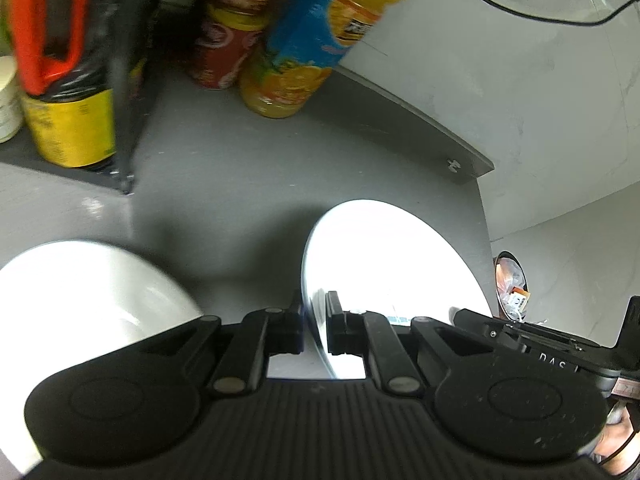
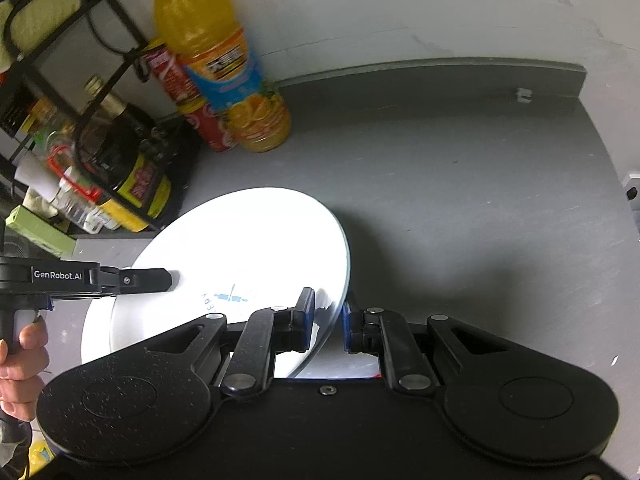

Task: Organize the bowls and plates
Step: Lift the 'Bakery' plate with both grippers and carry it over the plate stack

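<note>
Gripping the white plate (image 2: 248, 240) by opposite rims, one hand-held gripper (image 1: 314, 330) each side, we judge lowering it onto the table (image 2: 460, 200) beside the juice bottle (image 2: 224, 72) comes next.

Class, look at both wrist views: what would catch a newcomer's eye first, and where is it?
First, the glaring white plate, tilted above the grey counter with both tongs closed on its rim. Next, the orange juice bottle by the back wall, beside a red bottle. A white bowl sits lower left in the left view.
</note>
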{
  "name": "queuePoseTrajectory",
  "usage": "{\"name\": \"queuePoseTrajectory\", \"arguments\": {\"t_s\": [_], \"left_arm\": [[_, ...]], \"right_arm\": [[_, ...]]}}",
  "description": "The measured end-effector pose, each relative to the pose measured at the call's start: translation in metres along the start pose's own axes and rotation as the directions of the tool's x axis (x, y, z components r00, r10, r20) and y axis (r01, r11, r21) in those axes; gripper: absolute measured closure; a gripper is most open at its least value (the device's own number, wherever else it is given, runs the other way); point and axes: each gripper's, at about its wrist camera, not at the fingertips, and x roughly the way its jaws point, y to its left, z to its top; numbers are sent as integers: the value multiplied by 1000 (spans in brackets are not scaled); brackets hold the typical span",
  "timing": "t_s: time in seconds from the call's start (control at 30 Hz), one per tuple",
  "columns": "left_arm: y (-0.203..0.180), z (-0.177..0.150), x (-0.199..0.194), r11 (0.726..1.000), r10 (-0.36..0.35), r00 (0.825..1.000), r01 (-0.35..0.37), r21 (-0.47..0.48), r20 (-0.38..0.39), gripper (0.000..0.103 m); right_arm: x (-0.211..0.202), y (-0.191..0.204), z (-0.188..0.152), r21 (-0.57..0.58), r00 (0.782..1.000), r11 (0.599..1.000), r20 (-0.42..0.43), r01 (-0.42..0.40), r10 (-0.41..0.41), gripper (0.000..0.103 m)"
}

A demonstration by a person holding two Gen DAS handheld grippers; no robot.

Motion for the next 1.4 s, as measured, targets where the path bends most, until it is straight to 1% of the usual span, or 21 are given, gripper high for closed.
{"name": "queuePoseTrajectory", "arguments": {"t_s": [0.53,0.87,1.17,1.4], "left_arm": [[73,-31,-49,998,19,1000,-18,-52,22,95],[109,-52,-67,996,41,999,-39,-80,24,95],[137,-64,-68,991,51,998,-48,-128,23,95],[151,-73,-60,986,47,999,-44,-159,14,94]], "right_arm": [[16,72,-28,-54,1000,998,-26,-17,16,89],[29,108,-50,-83,999,997,-38,-9,6,89],[45,134,-63,-117,998,993,-69,-3,-5,89],[51,140,-65,-147,996,989,-85,16,-29,89]]}}
